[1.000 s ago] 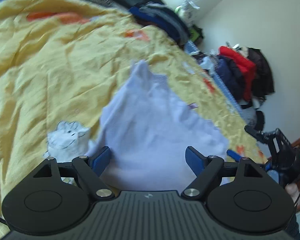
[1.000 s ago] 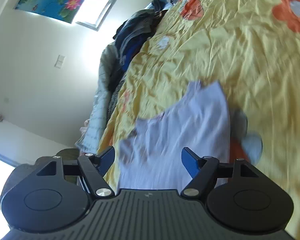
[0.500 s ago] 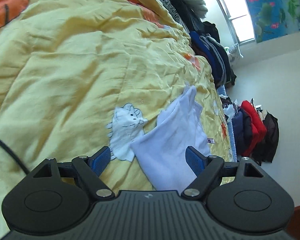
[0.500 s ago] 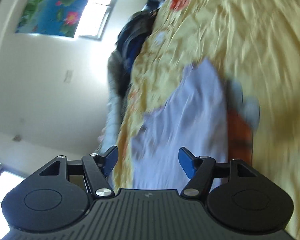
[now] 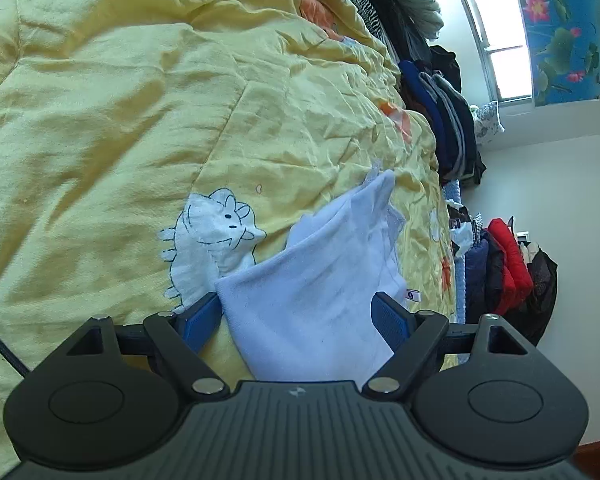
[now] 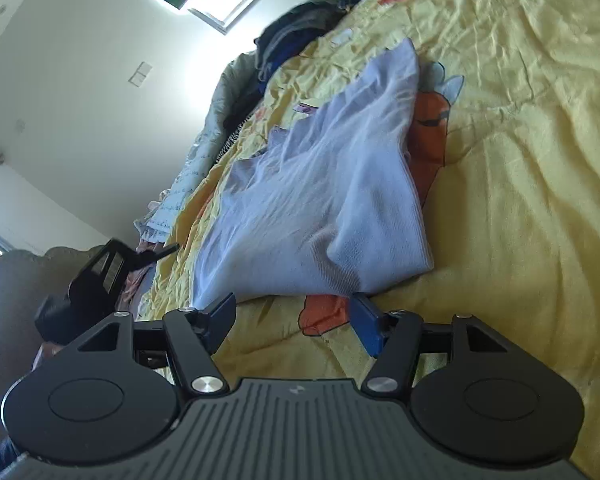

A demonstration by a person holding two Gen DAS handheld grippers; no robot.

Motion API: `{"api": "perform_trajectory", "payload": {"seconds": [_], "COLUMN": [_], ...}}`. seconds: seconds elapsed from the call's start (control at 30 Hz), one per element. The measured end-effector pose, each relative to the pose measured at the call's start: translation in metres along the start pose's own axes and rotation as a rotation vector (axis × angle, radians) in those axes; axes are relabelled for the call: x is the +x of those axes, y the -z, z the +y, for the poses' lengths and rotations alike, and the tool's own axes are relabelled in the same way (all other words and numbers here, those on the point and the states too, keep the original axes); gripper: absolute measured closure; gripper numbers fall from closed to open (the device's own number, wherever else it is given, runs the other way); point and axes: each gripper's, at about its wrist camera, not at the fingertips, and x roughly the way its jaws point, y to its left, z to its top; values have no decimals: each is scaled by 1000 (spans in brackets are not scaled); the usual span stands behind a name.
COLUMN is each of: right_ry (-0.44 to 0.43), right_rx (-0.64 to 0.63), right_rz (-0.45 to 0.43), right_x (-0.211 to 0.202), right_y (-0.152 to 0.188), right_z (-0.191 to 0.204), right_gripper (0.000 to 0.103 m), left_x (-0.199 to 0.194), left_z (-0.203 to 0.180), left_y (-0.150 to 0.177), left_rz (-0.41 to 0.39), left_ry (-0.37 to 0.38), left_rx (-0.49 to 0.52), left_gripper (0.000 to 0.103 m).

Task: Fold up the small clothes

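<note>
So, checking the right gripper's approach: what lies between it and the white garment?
Only bare yellow quilt with an orange print; right gripper, white garment, right wrist view.

ahead of the left claw (image 5: 298,316) the yellow quilt (image 5: 120,120) lies bare and wide to its left; a pale garment (image 5: 320,280) fills the gap between its fingers. piled dark clothes (image 5: 440,120) wall off the far edge. right of the right claw (image 6: 294,318), open quilt.

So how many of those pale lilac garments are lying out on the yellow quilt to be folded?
1. The pale lilac garment lies rumpled on the yellow quilt, just beyond the open left gripper, beside a white animal patch. Others may lie outside these views.
</note>
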Motion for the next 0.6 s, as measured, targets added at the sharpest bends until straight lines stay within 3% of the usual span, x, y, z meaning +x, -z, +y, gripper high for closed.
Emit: {"api": "perform_trajectory", "payload": {"seconds": [0.1, 0.2, 0.27, 0.3, 0.43, 0.53, 0.6], "right_ry": [6, 0, -13, -23, -70, -113, -137], "right_rx": [-59, -101, -99, -92, -59, -20, 18], "right_rz": [-25, -46, -48, -51, -67, -85, -100], "right_x": [-2, -4, -5, -7, -11, -14, -17], "right_y": [8, 15, 14, 14, 14, 12, 12], "right_z": [4, 8, 7, 5, -2, -9, -14], "right_gripper": [33, 30, 29, 29, 29, 29, 32], "left_x": [3, 11, 17, 19, 18, 15, 12], "left_z": [-14, -40, -49, -51, -53, -69, -87], "left_y": [7, 25, 37, 40, 39, 44, 53], "left_rz": [-52, -132, -158, -167, -185, -212, -237], "left_ry": [-57, -228, -293, -312, -326, -338, -305], "left_rx": [100, 333, 430, 460, 450, 488, 563], "left_gripper": [22, 48, 57, 68, 89, 91, 92]}}
